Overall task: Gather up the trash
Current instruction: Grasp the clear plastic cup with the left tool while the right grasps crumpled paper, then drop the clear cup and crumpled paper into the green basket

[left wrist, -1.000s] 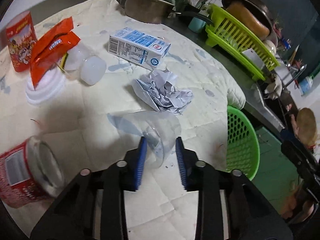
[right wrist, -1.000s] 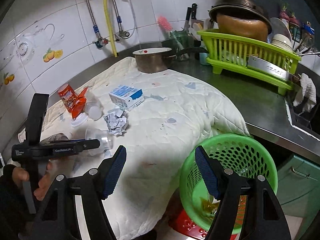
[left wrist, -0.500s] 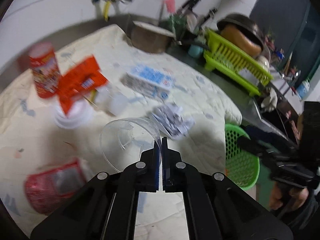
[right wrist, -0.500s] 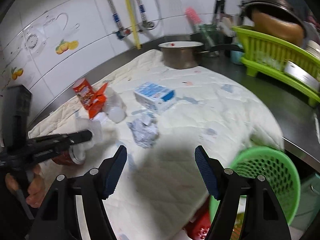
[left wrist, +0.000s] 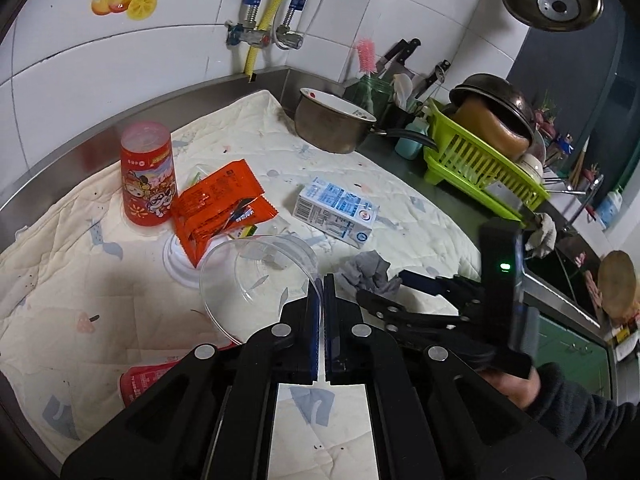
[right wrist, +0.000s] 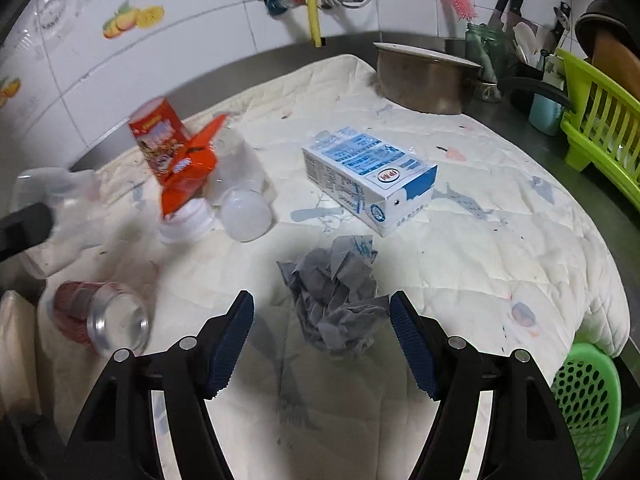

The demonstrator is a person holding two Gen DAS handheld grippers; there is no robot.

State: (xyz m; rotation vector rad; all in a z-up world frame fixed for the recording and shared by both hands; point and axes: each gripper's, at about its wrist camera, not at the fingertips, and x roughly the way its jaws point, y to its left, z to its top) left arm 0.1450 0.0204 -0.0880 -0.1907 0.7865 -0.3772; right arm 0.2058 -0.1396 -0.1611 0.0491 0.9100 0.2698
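While my left gripper (left wrist: 323,280) pinches the rim of a clear plastic cup (left wrist: 256,276) lifted above the quilted tabletop (left wrist: 80,280), my right gripper (right wrist: 322,316) hangs with fingers spread wide around the crumpled paper (right wrist: 336,304).

We see a white tiled wall (left wrist: 100,64) behind the steel tabletop (left wrist: 224,84), a dish rack (left wrist: 480,168) right of it, pipes (left wrist: 272,20) above.

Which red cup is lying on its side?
The red cup nearest the left tool, its clear base facing the right wrist camera. The other red cup stands upright by the orange wrappers.
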